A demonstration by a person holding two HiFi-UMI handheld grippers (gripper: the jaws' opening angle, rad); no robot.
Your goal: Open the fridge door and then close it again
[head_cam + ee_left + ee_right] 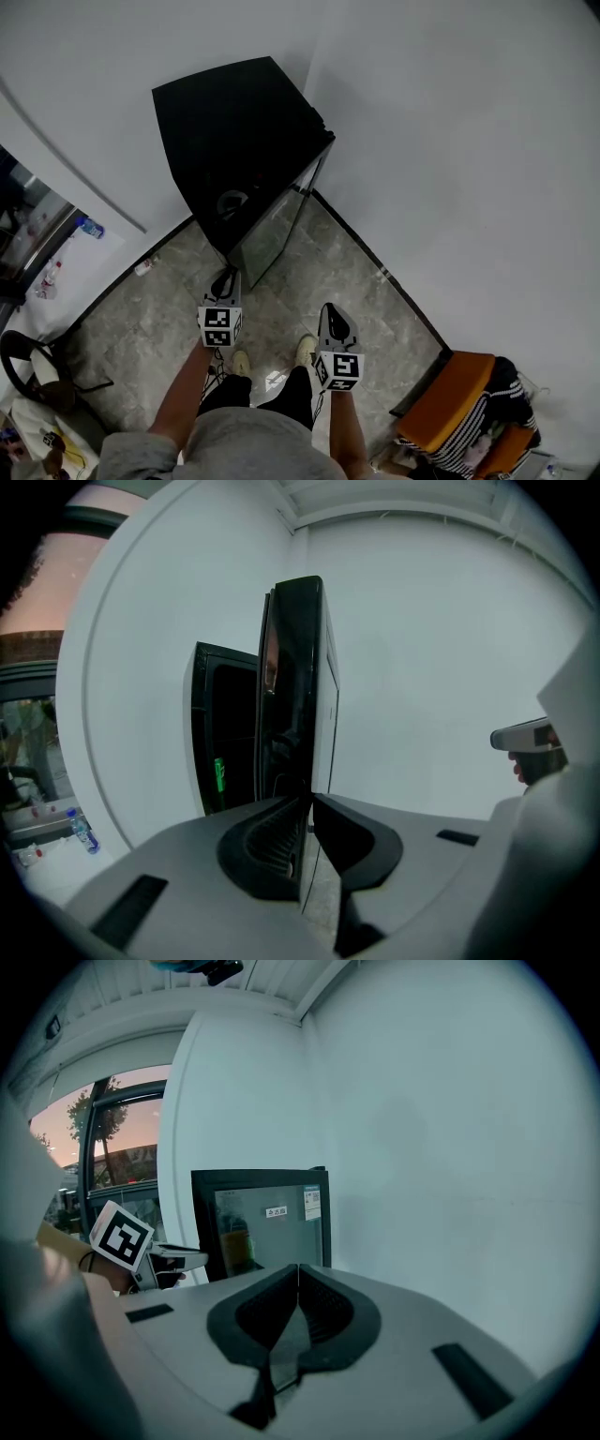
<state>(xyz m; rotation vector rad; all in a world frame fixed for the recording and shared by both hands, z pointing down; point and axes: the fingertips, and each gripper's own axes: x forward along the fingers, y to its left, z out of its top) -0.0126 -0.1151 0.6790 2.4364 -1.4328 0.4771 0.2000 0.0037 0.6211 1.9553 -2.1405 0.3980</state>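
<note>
A black fridge (234, 131) stands in the corner, its glass door (277, 225) swung partly open toward me. My left gripper (226, 278) is at the door's free edge. In the left gripper view the door (292, 686) appears edge-on, running straight into my left gripper (310, 800), which is shut on that edge. To its left the dark fridge interior (225, 733) shows. My right gripper (335, 323) hangs off to the right of the door, touching nothing. In its own view, my right gripper (298, 1267) is shut and empty, facing the glass door (267, 1222).
White walls close in behind and to the right of the fridge. An orange seat (457, 398) with striped cloth sits at the lower right, a dark chair (37, 370) at the lower left. A water bottle (89, 227) lies by the window. My feet (242, 363) stand on the marble floor.
</note>
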